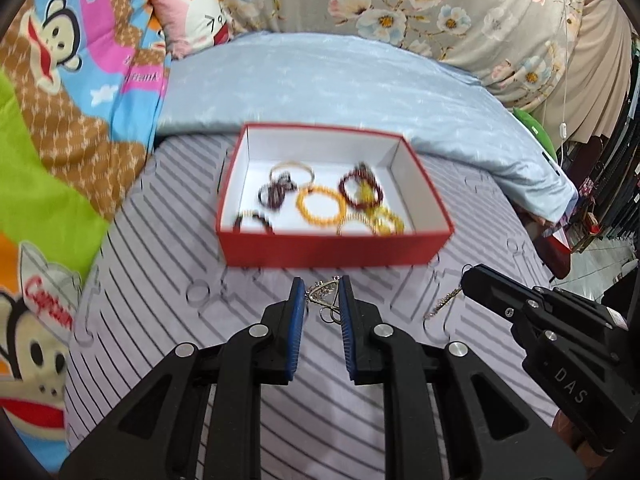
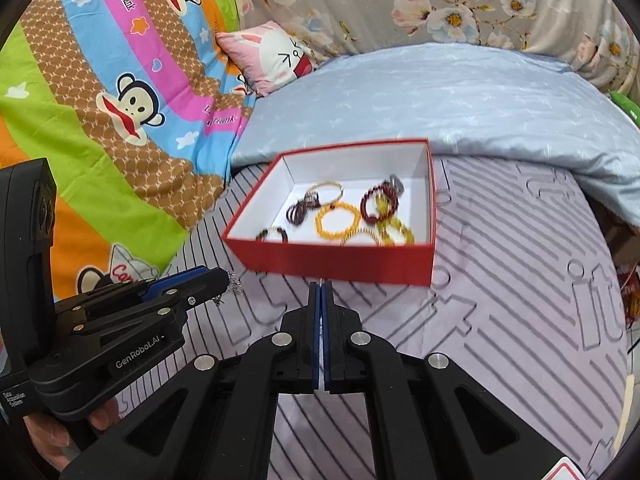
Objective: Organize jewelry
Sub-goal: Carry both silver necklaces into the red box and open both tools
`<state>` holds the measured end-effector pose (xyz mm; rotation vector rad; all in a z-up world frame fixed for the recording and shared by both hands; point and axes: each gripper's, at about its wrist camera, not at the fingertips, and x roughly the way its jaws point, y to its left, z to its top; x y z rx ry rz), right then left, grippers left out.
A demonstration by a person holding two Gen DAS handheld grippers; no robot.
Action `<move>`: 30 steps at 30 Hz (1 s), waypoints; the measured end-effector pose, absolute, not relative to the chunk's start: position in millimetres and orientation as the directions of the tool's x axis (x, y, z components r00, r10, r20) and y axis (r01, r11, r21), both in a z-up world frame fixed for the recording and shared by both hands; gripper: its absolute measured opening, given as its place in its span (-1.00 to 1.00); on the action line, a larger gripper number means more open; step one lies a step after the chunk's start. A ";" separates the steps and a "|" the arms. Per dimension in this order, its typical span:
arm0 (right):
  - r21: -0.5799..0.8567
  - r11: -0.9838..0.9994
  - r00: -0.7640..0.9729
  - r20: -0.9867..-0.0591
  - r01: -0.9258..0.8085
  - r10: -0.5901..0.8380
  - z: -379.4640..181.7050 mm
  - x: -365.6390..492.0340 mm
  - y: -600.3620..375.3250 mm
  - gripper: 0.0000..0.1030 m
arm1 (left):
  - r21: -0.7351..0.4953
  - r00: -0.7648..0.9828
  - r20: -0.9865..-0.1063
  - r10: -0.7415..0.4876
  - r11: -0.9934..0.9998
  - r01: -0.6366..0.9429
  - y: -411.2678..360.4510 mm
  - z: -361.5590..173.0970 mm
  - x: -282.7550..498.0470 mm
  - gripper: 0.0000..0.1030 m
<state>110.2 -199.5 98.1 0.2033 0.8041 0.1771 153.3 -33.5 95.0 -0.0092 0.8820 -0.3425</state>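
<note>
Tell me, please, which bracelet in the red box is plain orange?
The orange beaded bracelet lying mid-box; its neighbours are dark red, brownish, gold or translucent yellow.

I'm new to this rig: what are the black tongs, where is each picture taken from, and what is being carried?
These are two hand-held grippers, each with a fisheye camera looking along its fingers. One picture is from the left gripper, which is closed on a silver chain ornament. The other is from the right gripper; its jaws are shut, and the left view shows a thin chain dangling at its tip. Ahead, on a striped mat on a bed, a red box holds beaded bracelets, including an orange one. A hand grips the left gripper's handle.
</note>
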 end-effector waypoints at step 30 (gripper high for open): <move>0.191 0.980 0.693 -0.699 -0.057 0.176 91.3 268.2 -203.6 -0.98 | -0.067 0.614 -0.762 -0.205 0.968 0.240 -70.0 82.1 307.7 -0.68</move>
